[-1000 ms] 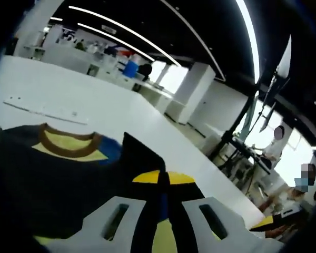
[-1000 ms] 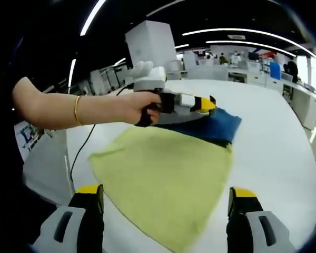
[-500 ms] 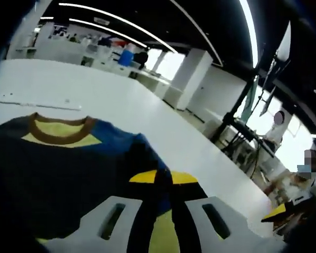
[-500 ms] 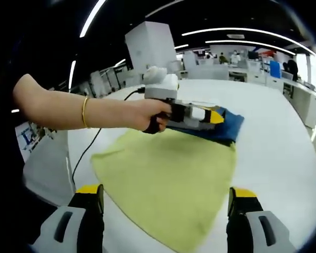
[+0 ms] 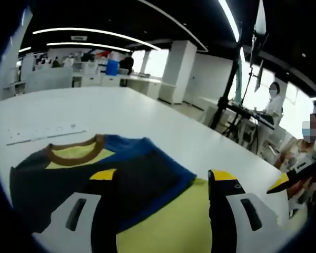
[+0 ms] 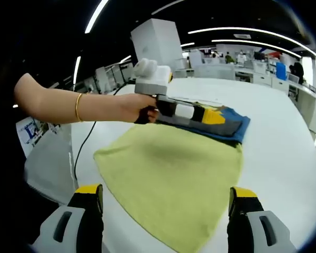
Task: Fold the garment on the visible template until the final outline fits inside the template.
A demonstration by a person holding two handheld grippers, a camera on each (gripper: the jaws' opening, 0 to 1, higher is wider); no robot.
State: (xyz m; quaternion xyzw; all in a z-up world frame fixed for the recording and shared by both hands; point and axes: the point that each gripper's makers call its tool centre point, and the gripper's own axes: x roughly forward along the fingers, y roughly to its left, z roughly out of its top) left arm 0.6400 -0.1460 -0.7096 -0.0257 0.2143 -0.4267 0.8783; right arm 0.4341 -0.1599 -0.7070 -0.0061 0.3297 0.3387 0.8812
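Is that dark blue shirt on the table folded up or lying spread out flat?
Folded. The shirt lies as a compact rectangle on the yellow cloth, brown collar up, no sleeves sticking out.

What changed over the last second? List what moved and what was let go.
The left gripper let go: its jaws, shut on a raised fold of the dark blue garment before, now stand open, and the fold lies flat on the white table. The right gripper stays open above the yellow-green fabric, which has not moved.
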